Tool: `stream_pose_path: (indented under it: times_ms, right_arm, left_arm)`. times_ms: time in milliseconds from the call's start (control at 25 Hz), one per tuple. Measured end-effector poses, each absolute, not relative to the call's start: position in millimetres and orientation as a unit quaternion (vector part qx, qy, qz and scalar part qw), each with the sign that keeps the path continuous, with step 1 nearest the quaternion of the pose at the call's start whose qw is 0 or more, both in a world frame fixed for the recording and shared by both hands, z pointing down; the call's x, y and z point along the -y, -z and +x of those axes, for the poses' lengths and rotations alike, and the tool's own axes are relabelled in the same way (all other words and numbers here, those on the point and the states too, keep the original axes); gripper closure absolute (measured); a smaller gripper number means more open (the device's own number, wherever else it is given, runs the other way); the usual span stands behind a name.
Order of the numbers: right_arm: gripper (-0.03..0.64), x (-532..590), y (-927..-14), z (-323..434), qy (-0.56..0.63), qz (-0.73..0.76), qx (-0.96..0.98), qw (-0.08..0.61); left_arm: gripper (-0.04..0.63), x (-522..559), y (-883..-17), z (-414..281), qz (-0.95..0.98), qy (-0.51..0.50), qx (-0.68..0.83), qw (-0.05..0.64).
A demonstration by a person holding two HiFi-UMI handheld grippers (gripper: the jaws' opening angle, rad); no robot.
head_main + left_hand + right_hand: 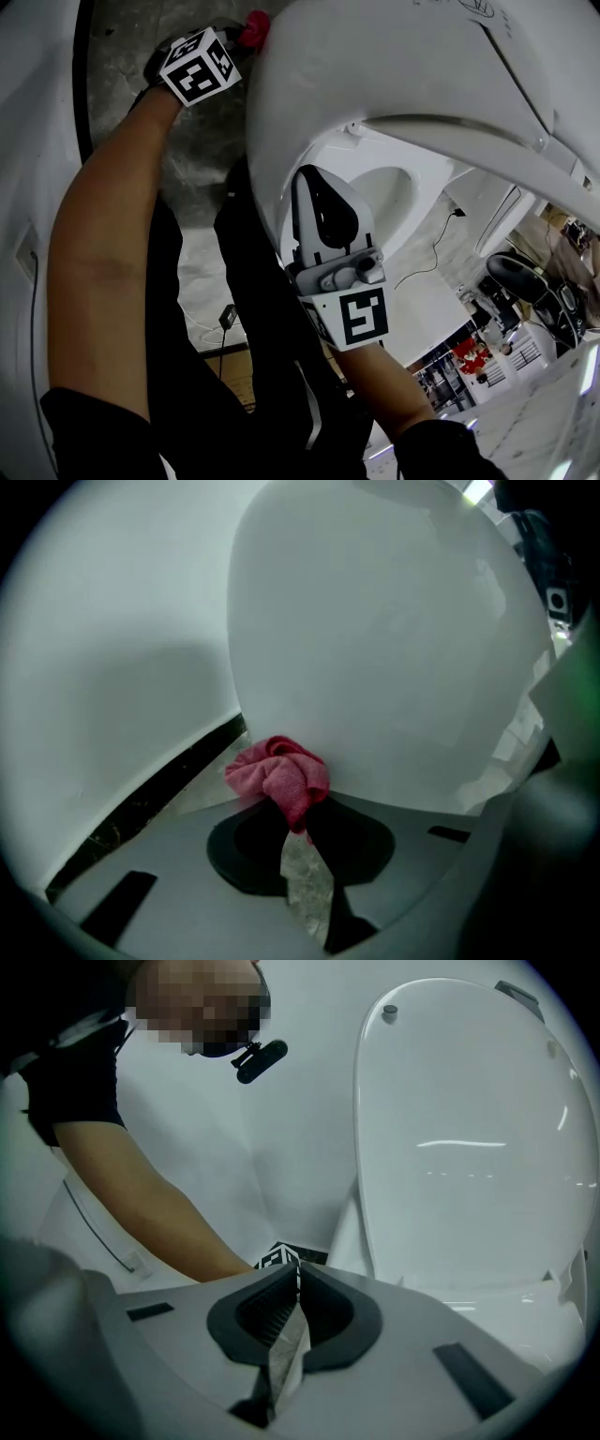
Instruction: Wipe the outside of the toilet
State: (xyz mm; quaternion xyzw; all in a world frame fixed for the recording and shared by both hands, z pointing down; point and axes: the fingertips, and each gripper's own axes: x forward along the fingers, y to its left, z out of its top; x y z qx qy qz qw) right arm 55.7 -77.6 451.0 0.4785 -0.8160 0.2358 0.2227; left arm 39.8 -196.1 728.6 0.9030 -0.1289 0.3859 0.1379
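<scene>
Pink cloth point(278, 775), bunched into a wad, is pinched between the jaws of the left gripper point(296, 819), which are pressed tight on it; the wad bears against the outer wall of the toilet bowl point(375, 649), low on its curved flank.

Right gripper point(292, 1279): jaws pressed together with nothing between them; it is held near the front rim, facing the raised lid point(469, 1129), and touches nothing that can be seen.

In the head view the left gripper reaches down the far side of the bowl, the cloth showing just beyond its marker cube; grey veined floor point(187, 150) lies below; a white panel point(112, 621) stands beside the bowl, with a narrow gap between the two.

Assessment: the wiping step is in hand, on the lower side of the bowl's exterior; most of the visible outer surface would appear to remain to be covered.

Next move, in my judgement: draw the cloth along the curve under steady pressure; the wad's contact patch is small, so overlapping passes are called for; care is needed in the narrow gap by the panel.
</scene>
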Motion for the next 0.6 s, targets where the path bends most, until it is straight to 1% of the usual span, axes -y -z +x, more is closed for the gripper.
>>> stream_pose_path:
  times_ms: [240,400,600]
  right_arm:
    - [0.58,77.9,-453.8,57.1,-0.248,0.475,0.814,0.223]
    - [0.58,70.3,-455.6,53.6,-0.251,0.462,0.819,0.229]
    - [0.58,59.8,-458.7,52.4,-0.256,0.449,0.823,0.235]
  left_arm:
    - [0.529,170.3,-725.9,42.6,0.9,-0.387,0.132,0.153]
    - [0.529,118.9,-735.0,40.6,0.895,-0.407,0.097,0.152]
    - [0.531,55.9,-739.1,48.0,0.892,-0.396,0.1,0.193]
